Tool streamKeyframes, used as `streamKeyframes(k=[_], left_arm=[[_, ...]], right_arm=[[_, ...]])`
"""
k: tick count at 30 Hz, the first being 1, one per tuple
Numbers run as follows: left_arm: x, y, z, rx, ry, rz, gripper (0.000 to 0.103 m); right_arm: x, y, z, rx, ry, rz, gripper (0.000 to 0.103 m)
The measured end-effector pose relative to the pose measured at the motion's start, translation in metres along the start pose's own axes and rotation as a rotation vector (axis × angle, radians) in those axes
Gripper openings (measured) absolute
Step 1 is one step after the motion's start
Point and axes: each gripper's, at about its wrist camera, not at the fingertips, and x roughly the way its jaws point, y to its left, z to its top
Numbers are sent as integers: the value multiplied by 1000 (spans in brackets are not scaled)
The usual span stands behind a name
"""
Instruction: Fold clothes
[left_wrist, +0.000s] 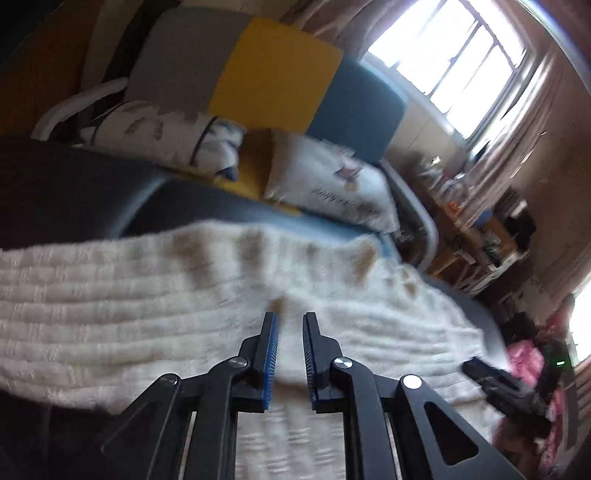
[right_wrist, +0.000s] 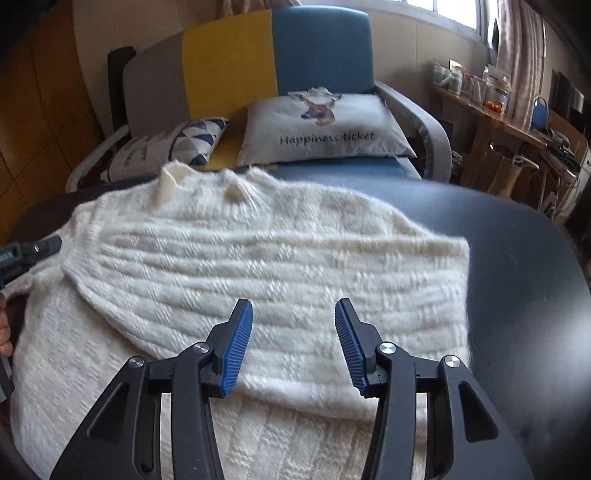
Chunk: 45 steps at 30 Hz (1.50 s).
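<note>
Knitwear this thick wants a deep bite, so I would take a full pinch of the folded edge rather than snagging a few loops, and keep both hands level as the next fold goes over so the ribs stay straight. The cream cable-knit sweater (right_wrist: 258, 251) lies spread on the dark table (right_wrist: 517, 266), with one sleeve already laid across its body and the collar toward the armchair (right_wrist: 321, 48) behind it. My right gripper (right_wrist: 293, 343) hovers over the near part of the folded sleeve, jaws moderately wide and closed on nothing; the knit sits below and ahead of the blue pads (right_wrist: 236, 354), not between them. My left gripper (left_wrist: 290, 354) is over the sweater's other end, its jaws narrow with only a slim gap, and I see no fabric caught in it. From the right wrist view its tip (right_wrist: 44, 247) shows at the sweater's left edge, just beside the knit.
</note>
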Motion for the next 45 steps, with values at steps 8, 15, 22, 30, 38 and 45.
streamKeyframes(k=[8,15,22,30,38,45], left_arm=[[73,-65,-8,200,173,17,14],[68,-72,-19,222,134,-9,14],[88,-115,-16,363,152,42,17],[80,-106,-23,313,108,98,18],[62,-55,-25,255,114,214,23],[21,-64,-37,231,63,160,22]], right_arm=[[31,5,16,-53,27,-20,50],[41,-25,20,15,15,-44,51],[36,-40,26,22,-2,-95,51],[31,-55,19,29,1,-97,52],[-4,-46,-20,34,11,-29,54],[-28,-44,-30,67,-11,-27,54]])
